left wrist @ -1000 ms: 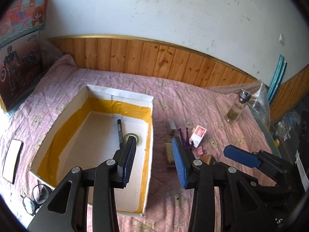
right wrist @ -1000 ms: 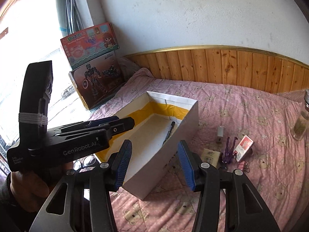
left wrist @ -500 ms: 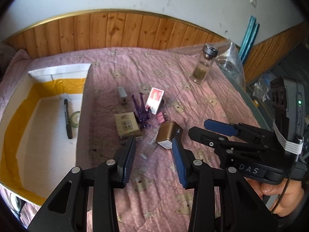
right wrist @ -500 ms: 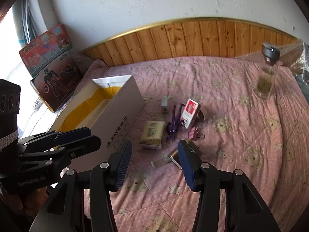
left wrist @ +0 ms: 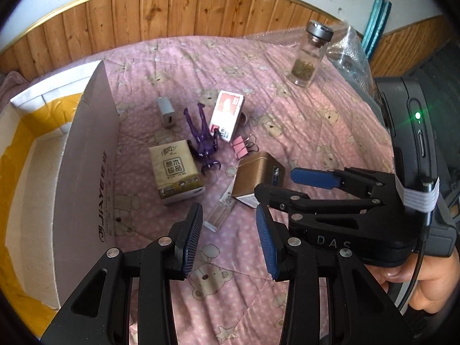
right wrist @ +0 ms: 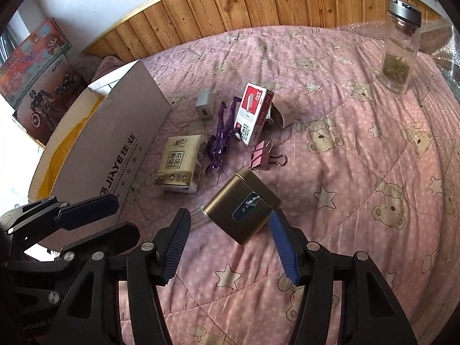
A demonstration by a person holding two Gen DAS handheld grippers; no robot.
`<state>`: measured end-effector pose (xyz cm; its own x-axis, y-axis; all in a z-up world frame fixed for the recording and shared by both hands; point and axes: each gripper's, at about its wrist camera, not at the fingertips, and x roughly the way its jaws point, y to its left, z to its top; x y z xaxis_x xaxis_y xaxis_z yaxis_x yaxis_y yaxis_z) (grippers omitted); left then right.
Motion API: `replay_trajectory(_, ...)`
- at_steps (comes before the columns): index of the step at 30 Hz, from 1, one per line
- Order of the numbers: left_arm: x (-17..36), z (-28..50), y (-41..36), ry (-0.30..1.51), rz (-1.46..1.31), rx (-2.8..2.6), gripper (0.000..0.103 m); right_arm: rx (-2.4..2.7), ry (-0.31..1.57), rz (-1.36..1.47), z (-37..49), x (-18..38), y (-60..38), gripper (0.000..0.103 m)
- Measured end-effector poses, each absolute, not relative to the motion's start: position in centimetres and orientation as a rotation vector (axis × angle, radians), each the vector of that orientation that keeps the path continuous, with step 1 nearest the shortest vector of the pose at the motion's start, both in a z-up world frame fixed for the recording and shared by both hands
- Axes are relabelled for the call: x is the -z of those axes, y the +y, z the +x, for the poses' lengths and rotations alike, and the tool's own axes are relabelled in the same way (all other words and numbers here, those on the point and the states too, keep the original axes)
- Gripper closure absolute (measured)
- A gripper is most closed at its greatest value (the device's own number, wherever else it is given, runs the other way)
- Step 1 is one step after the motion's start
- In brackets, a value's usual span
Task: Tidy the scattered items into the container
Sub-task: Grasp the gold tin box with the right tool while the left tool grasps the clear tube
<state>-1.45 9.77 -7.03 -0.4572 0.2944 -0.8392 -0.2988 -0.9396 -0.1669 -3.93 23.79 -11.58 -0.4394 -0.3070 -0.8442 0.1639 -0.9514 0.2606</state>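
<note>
A pink bear-print quilt (right wrist: pixel 359 172) under wood panelling. The gold tin (right wrist: pixel 243 212) lies at lower centre, straight ahead of the right gripper (right wrist: pixel 230 244), whose spread, empty jaws frame it; the left gripper (left wrist: pixel 230 241), also released, hangs farther off, and the box (right wrist: pixel 115 149) waits left.

Bright daylight enters from the left, blowing out that edge in the right wrist view. Shadows are soft. Fisheye distortion bends the wood panelling (left wrist: pixel 178 11); corners vignette black.

A home bedroom: pink bear-print quilt (right wrist: pixel 359 149), wood-panelled wall (left wrist: pixel 178 8), boxed toys (right wrist: pixel 31 66) alongside.
</note>
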Motion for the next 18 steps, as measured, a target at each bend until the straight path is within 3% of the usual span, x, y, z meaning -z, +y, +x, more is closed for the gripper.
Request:
replay_trajectory(6,9.3,-3.0,9.7,-0.003,-1.468,-2.397,0.062,2.375,-0.364,1.552,-5.7,13.8,24.7,0.037)
replay_trajectory(11,10.9,-3.8,10.3,-0.001,-1.501,-2.373,0.062,2.283,-0.531,1.606,-6.8,15.9,25.1,0.041)
replay_trajectory(18,12.8,-4.6,11.3,0.024,-1.514,-2.358,0.062,2.383,-0.421,1.556,-7.0,14.4,25.6,0.047)
